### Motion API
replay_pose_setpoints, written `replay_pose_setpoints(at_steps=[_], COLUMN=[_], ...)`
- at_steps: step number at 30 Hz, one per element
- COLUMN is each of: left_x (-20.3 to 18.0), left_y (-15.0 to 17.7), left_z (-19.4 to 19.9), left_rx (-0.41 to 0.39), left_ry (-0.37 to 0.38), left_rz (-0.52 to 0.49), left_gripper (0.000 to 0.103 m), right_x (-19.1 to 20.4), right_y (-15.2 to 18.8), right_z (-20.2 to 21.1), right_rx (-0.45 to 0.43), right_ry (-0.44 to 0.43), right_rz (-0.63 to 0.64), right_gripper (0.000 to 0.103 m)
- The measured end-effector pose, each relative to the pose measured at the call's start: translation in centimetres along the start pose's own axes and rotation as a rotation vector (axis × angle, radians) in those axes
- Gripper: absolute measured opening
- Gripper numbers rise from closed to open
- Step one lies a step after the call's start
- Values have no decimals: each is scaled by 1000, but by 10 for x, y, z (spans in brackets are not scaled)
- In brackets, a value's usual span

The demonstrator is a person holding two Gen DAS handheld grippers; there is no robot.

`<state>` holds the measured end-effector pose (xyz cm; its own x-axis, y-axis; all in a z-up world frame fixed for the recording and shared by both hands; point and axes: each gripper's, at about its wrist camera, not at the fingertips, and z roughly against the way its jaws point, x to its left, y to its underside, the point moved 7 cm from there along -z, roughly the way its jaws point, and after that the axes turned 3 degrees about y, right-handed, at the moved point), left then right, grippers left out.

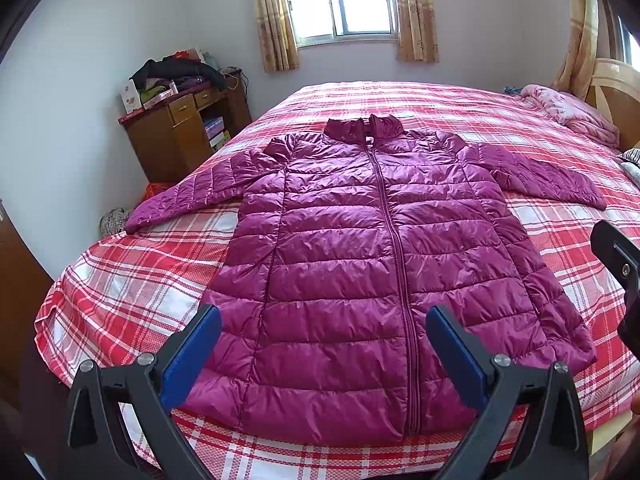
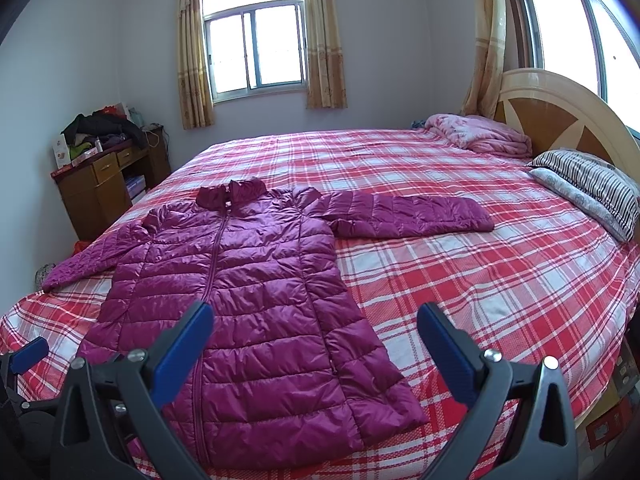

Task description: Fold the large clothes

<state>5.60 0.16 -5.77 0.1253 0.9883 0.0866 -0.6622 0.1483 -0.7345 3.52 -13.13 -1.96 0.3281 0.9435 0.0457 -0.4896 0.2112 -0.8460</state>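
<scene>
Both the left gripper [image 1: 323, 322] and right gripper [image 2: 315, 320] hover wide open and empty above the hem of the magenta puffer jacket [image 1: 352, 248], spread flat and zipped on the plaid bed [image 2: 460, 280], so pinch each outstretched sleeve near its cuff and bring it across the chest first.

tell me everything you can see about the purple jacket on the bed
The purple jacket is a long quilted puffer with a shiny, slightly crinkled shell stitched in horizontal bands. It lies flat and face up on the red plaid bedspread, zipped closed up the front, its stand-up collar toward the far window and its hem at the near edge. Both sleeves are spread outward; one sleeve's cuff reaches the bed's side edge. Only the bedspread touches it; neither open claw does.
</scene>
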Motion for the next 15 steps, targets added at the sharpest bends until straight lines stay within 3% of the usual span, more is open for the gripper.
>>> replay_pose_setpoints(at_steps=[15], left_x=[-1], left_y=[1], left_z=[0], left_rx=[-1], left_ry=[1], left_rz=[-1], left_gripper=[102], right_x=[0], right_y=[1], right_z=[-1], right_rx=[6], right_ry=[-5], right_rz=[-4], right_gripper=[103])
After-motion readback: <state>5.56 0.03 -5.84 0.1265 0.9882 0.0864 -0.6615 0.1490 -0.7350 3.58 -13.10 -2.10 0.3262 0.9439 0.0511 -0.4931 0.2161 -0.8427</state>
